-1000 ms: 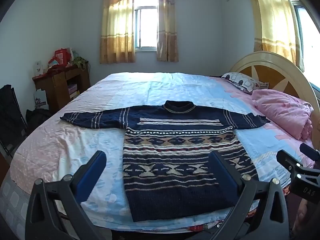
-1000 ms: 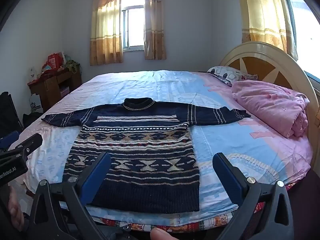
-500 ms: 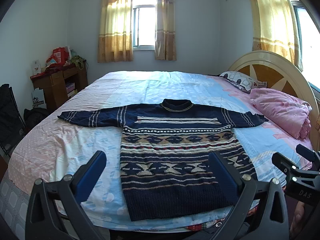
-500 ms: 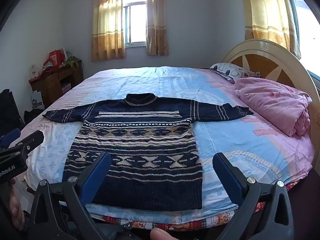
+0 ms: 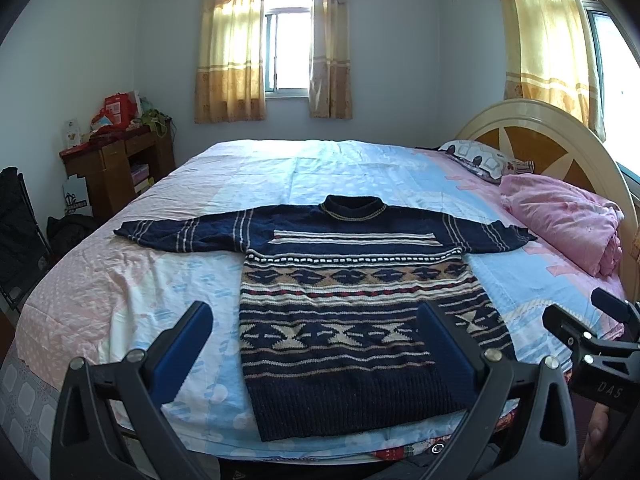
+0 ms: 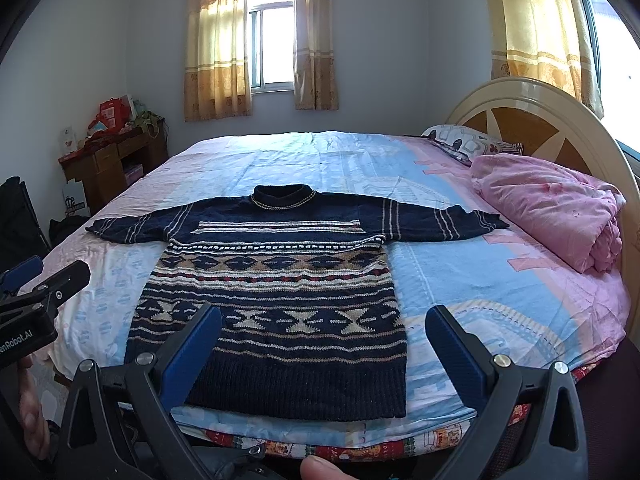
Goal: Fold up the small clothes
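a dark patterned sweater [image 5: 352, 292] lies flat on the bed [image 5: 168, 288], sleeves spread wide, collar toward the window [image 5: 287, 52]. the left gripper [image 5: 316, 336] hangs over the near hem, jaws wide apart. the right gripper [image 5: 592, 336] shows at the right edge, near a pink quilt [image 5: 560, 220].

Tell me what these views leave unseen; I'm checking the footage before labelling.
- Sweater back: both views, it lies flat on the bed.
- Items on the desk: too small.
- Left gripper and right gripper handles: cut off by the bottom edge.
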Demonstrator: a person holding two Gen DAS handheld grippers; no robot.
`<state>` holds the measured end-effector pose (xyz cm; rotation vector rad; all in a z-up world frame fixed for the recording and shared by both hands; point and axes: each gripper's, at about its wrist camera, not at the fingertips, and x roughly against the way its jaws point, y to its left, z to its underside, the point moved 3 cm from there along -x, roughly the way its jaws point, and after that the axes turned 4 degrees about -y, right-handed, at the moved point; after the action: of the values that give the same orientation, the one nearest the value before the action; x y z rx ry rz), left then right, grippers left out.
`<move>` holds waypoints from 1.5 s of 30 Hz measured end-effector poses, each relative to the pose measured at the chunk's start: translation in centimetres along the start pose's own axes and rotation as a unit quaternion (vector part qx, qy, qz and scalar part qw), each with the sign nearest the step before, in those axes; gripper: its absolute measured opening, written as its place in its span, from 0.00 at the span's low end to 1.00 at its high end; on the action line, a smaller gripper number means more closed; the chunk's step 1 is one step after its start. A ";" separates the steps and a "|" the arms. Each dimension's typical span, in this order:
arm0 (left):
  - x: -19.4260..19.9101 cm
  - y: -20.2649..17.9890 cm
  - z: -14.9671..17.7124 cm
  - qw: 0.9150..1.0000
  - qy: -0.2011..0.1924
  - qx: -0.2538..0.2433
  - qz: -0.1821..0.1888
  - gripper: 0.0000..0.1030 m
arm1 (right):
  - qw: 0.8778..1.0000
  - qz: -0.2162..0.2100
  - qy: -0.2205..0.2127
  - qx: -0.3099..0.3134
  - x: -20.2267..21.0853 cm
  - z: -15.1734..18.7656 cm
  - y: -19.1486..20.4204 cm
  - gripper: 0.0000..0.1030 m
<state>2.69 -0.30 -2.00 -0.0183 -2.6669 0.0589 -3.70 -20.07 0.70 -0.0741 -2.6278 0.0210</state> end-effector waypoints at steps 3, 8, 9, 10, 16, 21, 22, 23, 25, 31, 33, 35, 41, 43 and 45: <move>0.0 0.0 0.0 1.000 0.000 0.000 0.000 1.00 | 1.000 0.000 0.001 0.001 0.0 0.0 0.0 0.99; 0.0 -0.1 0.0 1.000 0.001 0.000 0.000 1.00 | 1.000 -0.001 0.002 0.000 0.0 0.0 0.0 0.99; 0.0 -0.1 0.0 1.000 0.002 0.000 0.000 1.00 | 1.000 -0.001 0.002 0.000 0.0 0.0 0.0 0.99; 0.0 -0.1 0.1 1.000 0.002 0.000 0.000 1.00 | 1.000 -0.002 0.002 0.000 0.0 0.0 0.0 0.99; -0.1 -0.1 0.1 1.000 0.002 -0.001 0.000 1.00 | 1.000 -0.003 0.004 0.000 -0.1 0.2 0.0 0.99; -0.1 -0.2 0.1 1.000 0.002 -0.001 -0.001 1.00 | 1.000 -0.002 0.004 0.000 -0.2 0.3 0.1 0.99; -0.1 -0.2 0.1 1.000 0.002 -0.001 -0.001 1.00 | 1.000 -0.003 0.004 0.000 -0.2 0.2 0.0 0.99; -0.1 -0.1 0.1 1.000 0.002 -0.001 0.000 1.00 | 1.000 -0.003 0.004 0.000 -0.2 0.2 0.0 0.99; -0.1 -0.2 0.1 1.000 0.003 -0.001 0.000 1.00 | 1.000 -0.003 0.004 0.000 -0.2 0.3 0.1 0.99; -0.1 -0.1 0.1 1.000 0.002 -0.001 0.000 1.00 | 1.000 -0.003 0.005 -0.001 -0.2 0.3 0.0 0.99; -0.1 -0.1 0.1 1.000 0.003 -0.001 0.000 1.00 | 1.000 -0.002 0.005 -0.001 -0.2 0.3 0.0 0.99; -0.1 -0.1 0.1 1.000 0.002 -0.001 0.000 1.00 | 1.000 -0.003 0.005 -0.001 -0.2 0.2 0.0 0.99; -0.1 -0.1 0.0 1.000 0.003 -0.001 -0.001 1.00 | 1.000 -0.003 0.003 -0.003 -0.4 0.3 -0.1 0.99; -0.1 -0.1 0.1 1.000 0.003 0.000 0.000 1.00 | 1.000 -0.004 0.005 -0.004 -0.3 0.3 -0.1 0.99; -0.2 -0.2 0.1 1.000 0.004 -0.001 0.000 1.00 | 1.000 -0.004 0.006 -0.005 -0.3 0.4 -0.1 0.99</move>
<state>2.76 -0.55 -2.18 -0.0184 -2.6600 0.0550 -3.59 -20.20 0.22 -0.0661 -2.6164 0.0042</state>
